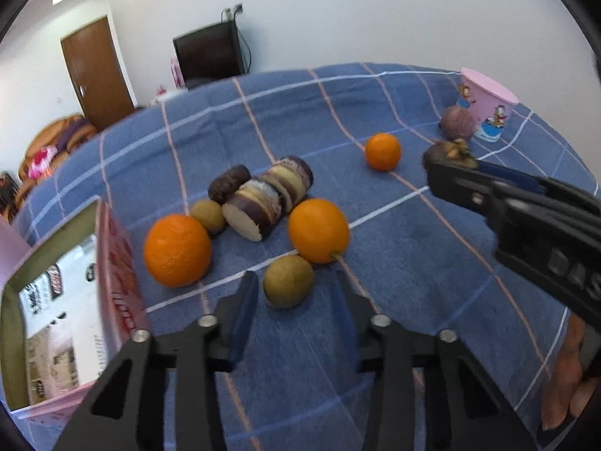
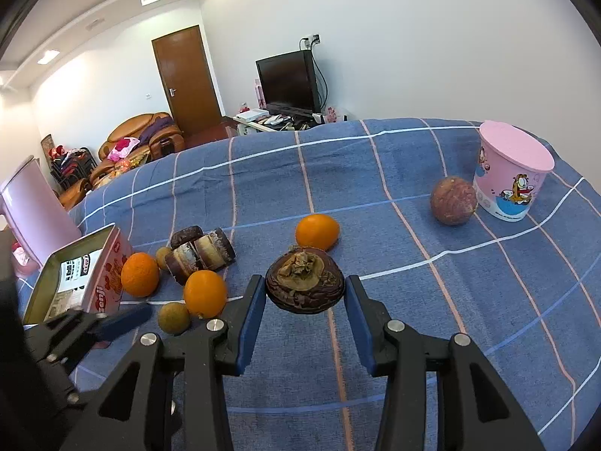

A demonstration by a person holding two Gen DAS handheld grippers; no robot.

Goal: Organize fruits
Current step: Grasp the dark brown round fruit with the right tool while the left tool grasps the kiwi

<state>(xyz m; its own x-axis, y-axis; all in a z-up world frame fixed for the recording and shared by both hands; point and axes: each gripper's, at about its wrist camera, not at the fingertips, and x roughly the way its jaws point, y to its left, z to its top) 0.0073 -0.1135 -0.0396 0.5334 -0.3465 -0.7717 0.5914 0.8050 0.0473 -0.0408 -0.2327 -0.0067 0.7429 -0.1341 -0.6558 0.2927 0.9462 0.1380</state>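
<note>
You are working over a blue tablecloth (image 2: 413, 338) checked with white and pale pink lines. The three oranges (image 2: 139, 274) are bright orange, the two small round fruits (image 1: 288, 281) olive-brown. The mangosteen (image 2: 305, 285) between your blue pads (image 2: 252, 315) is dark purple-brown. The cup (image 2: 511, 173) is pink with cartoon prints.

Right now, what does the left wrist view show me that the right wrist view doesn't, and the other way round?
Only the left wrist view: a person's hand at the lower right edge, and the left gripper open around a small brown-green fruit, head on.
Only the right wrist view: a pink jug behind the tin, and both pads of the right gripper clamping the mangosteen.
Both: three oranges, chocolate cake rolls, the open tin, the pink cup with a round purple fruit beside it.
</note>
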